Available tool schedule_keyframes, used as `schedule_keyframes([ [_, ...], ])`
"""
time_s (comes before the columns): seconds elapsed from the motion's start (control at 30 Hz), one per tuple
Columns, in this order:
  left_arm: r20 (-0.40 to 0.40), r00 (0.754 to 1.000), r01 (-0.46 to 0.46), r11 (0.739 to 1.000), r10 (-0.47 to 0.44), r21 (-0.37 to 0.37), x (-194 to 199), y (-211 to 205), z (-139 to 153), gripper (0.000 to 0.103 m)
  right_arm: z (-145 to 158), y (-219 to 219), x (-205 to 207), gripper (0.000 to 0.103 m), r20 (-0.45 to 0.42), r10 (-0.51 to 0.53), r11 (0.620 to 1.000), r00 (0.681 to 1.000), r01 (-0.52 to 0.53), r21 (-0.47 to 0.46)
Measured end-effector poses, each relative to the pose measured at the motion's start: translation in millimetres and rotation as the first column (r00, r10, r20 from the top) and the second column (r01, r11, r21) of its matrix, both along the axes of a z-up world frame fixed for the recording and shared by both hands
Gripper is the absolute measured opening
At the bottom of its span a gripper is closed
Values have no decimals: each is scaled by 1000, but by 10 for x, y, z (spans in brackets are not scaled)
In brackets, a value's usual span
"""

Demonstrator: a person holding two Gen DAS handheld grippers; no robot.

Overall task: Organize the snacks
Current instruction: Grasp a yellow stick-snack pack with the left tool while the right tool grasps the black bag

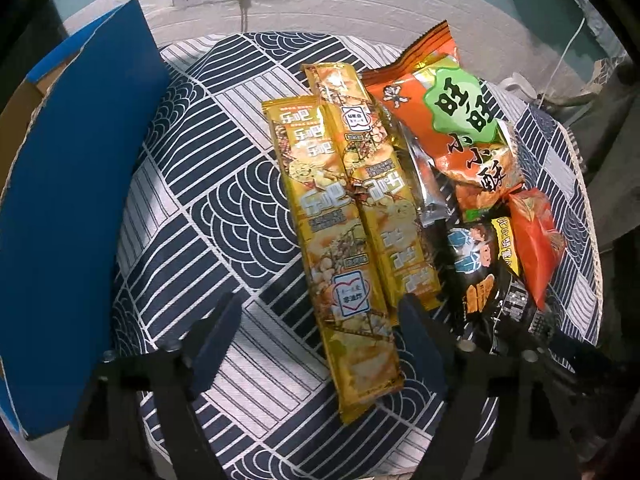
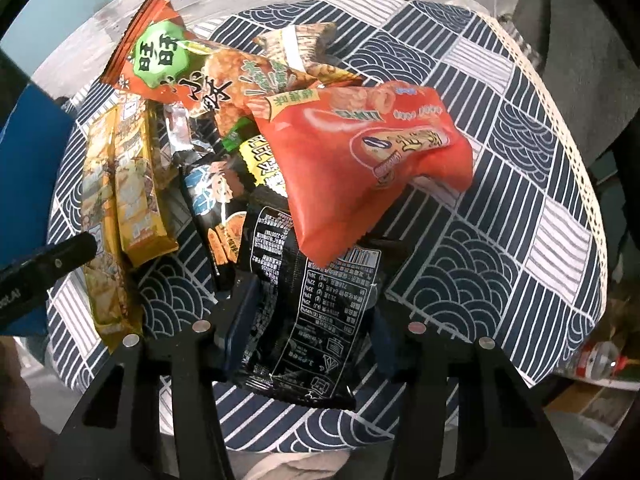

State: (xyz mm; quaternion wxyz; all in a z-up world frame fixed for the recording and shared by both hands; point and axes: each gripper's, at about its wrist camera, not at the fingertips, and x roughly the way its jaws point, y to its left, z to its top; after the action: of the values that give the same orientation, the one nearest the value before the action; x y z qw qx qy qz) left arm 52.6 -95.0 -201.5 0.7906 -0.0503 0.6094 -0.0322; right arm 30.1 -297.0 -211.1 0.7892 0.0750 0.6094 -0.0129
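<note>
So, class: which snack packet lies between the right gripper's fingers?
The black packet, printed back facing up; the right gripper straddles it, unlike the yellow and orange packets beyond.

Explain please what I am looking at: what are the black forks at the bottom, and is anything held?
No robot here: a person holds a two-finger gripper in each hand, with a camera on each looking along the fingers. One picture shows the left gripper, open, over a long yellow snack pack. The other shows the right gripper, its fingers closed on a black snack bag. More snacks, including a red bag, lie on the patterned tablecloth. A blue box stands beside.
</note>
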Motion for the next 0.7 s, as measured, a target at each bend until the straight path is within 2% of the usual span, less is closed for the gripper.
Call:
schedule_keyframes([
  [0.1, -18, 1000, 22, 999, -22, 24, 16, -90, -52, 83, -51, -81, 25, 55, -21, -36, 999, 999, 36, 25],
  [0.17, -28, 999, 35, 999, -34, 41, 26, -137, -94, 83, -49, -98, 21, 68, -24, -50, 998, 998, 51, 38],
  [0.27, -43, 998, 52, 996, -49, 68, 30, -177, -162, 83, -24, -120, 16, 80, -12, -66, 997, 998, 66, 42],
  [0.33, -63, 996, 73, 992, -67, 99, 23, -186, -238, 83, -16, -90, 28, 82, -8, -72, 997, 997, 72, 41],
  [0.43, -66, 994, 87, 993, -82, 86, -11, -165, -287, 82, -53, 5, 89, 82, -18, -63, 998, 998, 63, 24],
  [0.5, -63, 994, 96, 992, -91, 79, -27, -115, -274, 65, -105, 122, 143, 82, -28, -46, 999, 999, 46, -12],
  [0.57, -73, 993, 100, 991, -93, 86, -25, -121, -301, 57, -135, 184, 174, 82, -31, -40, 998, 999, 38, -40],
  [0.6, -76, 993, 93, 992, -87, 86, -37, -66, -298, 54, -159, 220, 190, 82, -38, -33, 997, 999, 31, -65],
  [0.7, -84, 994, 75, 993, -68, 85, -75, 116, -291, 54, -226, 286, 210, 82, -56, -14, 996, 998, 10, -88],
])
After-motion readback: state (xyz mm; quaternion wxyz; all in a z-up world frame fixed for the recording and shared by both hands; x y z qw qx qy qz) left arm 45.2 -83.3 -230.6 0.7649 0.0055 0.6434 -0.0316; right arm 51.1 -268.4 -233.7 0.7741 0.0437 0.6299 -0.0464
